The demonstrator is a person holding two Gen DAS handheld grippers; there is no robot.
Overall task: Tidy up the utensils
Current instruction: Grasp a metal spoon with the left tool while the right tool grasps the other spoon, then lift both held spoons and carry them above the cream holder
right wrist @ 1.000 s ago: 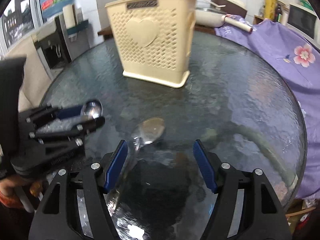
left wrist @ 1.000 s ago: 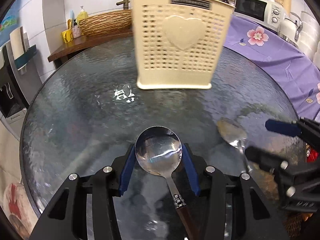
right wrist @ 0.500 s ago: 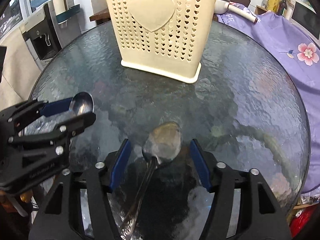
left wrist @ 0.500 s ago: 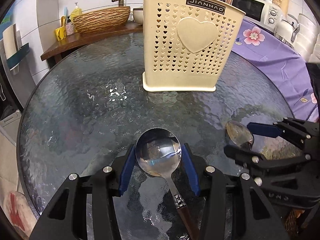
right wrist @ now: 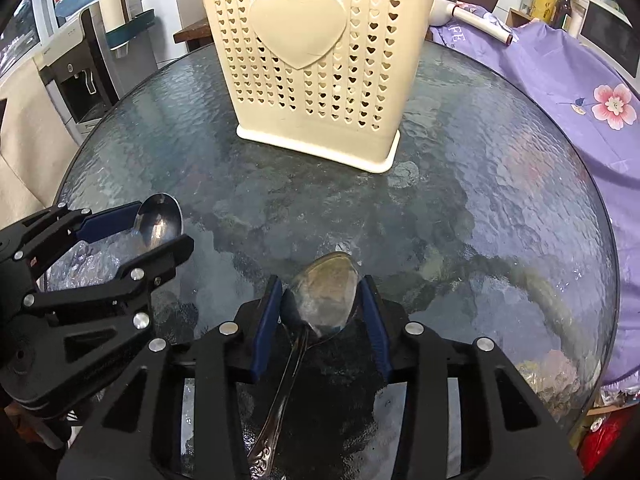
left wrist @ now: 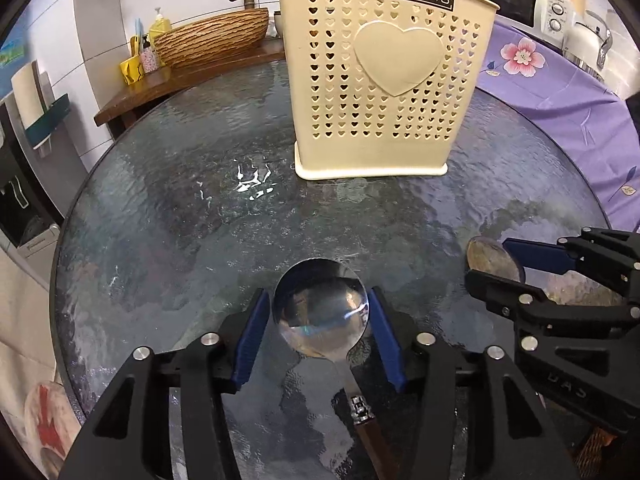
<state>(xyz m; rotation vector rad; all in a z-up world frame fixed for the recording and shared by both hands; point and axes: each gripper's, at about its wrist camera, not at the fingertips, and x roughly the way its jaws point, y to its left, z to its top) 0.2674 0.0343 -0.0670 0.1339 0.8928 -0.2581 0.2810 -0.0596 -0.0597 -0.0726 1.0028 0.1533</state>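
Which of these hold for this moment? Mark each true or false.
1. Each gripper has a spoon bowl between its pads. True: left gripper around the wood-handled spoon, right gripper around the all-metal spoon, its jaws just closing in.
2. The holder lies on its side. False: it stands upright on the glass table.
3. The holder's heart faces the cameras. True.
4. Both spoons are in the holder. False: both are out on the table side.
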